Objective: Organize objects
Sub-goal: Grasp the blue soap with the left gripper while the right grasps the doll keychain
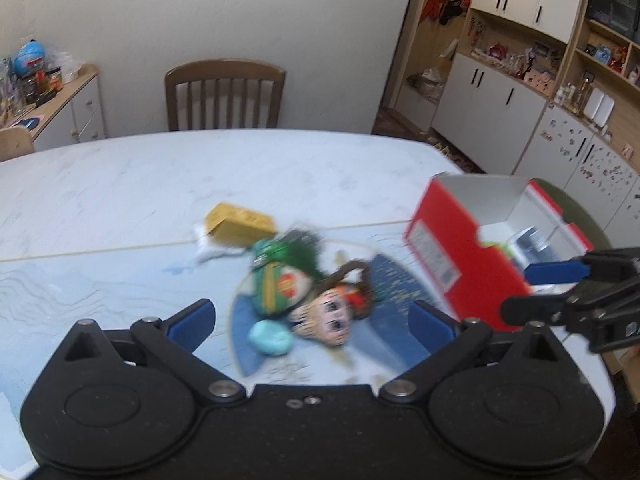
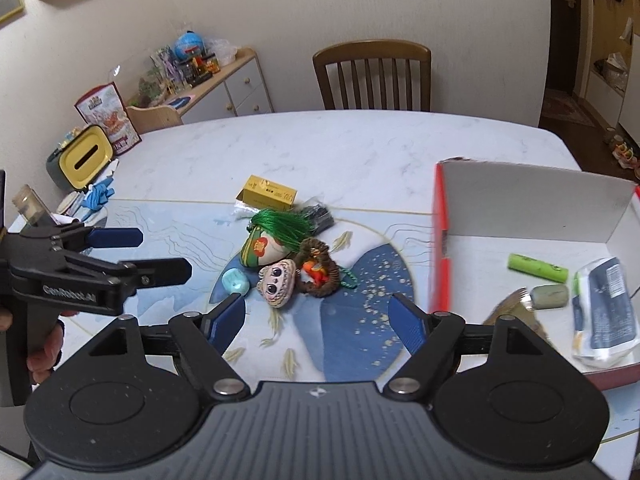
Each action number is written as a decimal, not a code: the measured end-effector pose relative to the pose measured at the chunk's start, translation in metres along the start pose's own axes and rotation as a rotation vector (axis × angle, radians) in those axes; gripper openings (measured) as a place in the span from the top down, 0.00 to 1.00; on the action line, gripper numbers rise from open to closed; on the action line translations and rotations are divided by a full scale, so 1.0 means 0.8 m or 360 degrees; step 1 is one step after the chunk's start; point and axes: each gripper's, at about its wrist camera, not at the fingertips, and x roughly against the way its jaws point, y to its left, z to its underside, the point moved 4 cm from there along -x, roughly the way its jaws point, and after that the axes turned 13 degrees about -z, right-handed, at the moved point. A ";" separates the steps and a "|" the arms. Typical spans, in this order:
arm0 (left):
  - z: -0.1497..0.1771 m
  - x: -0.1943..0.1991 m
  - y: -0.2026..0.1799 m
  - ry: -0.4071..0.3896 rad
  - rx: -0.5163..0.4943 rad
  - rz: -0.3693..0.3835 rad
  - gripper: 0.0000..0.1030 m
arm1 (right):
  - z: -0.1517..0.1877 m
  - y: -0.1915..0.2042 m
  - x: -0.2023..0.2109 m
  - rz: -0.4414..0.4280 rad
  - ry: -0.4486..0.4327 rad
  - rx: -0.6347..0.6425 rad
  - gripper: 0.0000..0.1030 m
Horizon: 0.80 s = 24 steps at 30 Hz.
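Observation:
A small heap lies mid-table on the blue patterned mat: a yellow carton (image 2: 267,193) (image 1: 240,222), a green tasselled pouch (image 2: 264,246) (image 1: 280,284), a doll-face charm (image 2: 278,282) (image 1: 328,316), a pale blue lump (image 2: 235,282) (image 1: 270,338) and a brown woven ring (image 2: 320,270). To its right stands an open red box (image 2: 440,240) (image 1: 448,248) holding a green tube (image 2: 538,267), a grey-green lump (image 2: 550,296) and a plastic packet (image 2: 604,312). My left gripper (image 1: 312,322) (image 2: 164,254) is open, just short of the heap. My right gripper (image 2: 317,322) (image 1: 518,292) is open, beside the box.
A wooden chair (image 2: 372,76) stands at the far side of the marble table (image 2: 360,140). A tissue holder with a yellow lid (image 2: 84,158) and a blue cloth (image 2: 98,196) sit at the table's left edge. A small black item (image 2: 320,216) lies behind the pouch.

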 end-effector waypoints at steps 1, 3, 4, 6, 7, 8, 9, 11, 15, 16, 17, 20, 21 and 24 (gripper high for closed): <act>0.004 -0.006 0.006 0.0012 0.0005 -0.0008 0.01 | 0.000 0.003 -0.007 0.0010 0.0008 -0.0006 0.24; 0.010 -0.019 0.017 0.0037 0.0033 -0.0009 0.01 | -0.001 0.008 -0.021 0.0026 0.0019 -0.0013 0.24; 0.012 -0.025 0.021 0.0038 0.0037 -0.0018 0.01 | -0.002 0.010 -0.028 0.0035 0.0024 -0.0018 0.24; 0.016 -0.036 0.024 0.0049 0.0032 -0.0029 0.01 | -0.003 0.012 -0.041 0.0050 0.0033 -0.0032 0.24; 0.018 -0.040 0.025 0.0044 0.0026 -0.0021 0.01 | -0.004 0.013 -0.048 0.0060 0.0038 -0.0039 0.24; 0.020 -0.045 0.026 0.0038 0.0018 -0.0023 0.01 | -0.005 0.015 -0.054 0.0070 0.0043 -0.0044 0.24; 0.021 -0.048 0.027 0.0030 0.0009 -0.0030 0.01 | -0.006 0.015 -0.060 0.0081 0.0049 -0.0049 0.24; 0.023 -0.056 0.027 0.0008 -0.0010 -0.0039 0.01 | -0.007 0.016 -0.072 0.0103 0.0061 -0.0063 0.24; 0.028 -0.076 0.024 0.0016 -0.0032 -0.0057 0.01 | -0.009 0.016 -0.097 0.0130 0.0092 -0.0091 0.24; 0.030 -0.080 0.023 0.0016 -0.0034 -0.0052 0.01 | -0.009 0.016 -0.104 0.0134 0.0103 -0.0095 0.24; 0.032 -0.085 0.022 0.0018 -0.0041 -0.0051 0.01 | -0.010 0.016 -0.110 0.0138 0.0112 -0.0098 0.24; 0.038 -0.096 0.018 0.0023 -0.0065 -0.0068 0.01 | -0.010 0.016 -0.129 0.0157 0.0144 -0.0107 0.24; 0.040 -0.099 0.017 0.0022 -0.0069 -0.0068 0.01 | -0.009 0.016 -0.135 0.0163 0.0155 -0.0111 0.24; 0.042 -0.107 0.016 0.0024 -0.0080 -0.0069 0.03 | -0.008 0.015 -0.152 0.0173 0.0188 -0.0117 0.24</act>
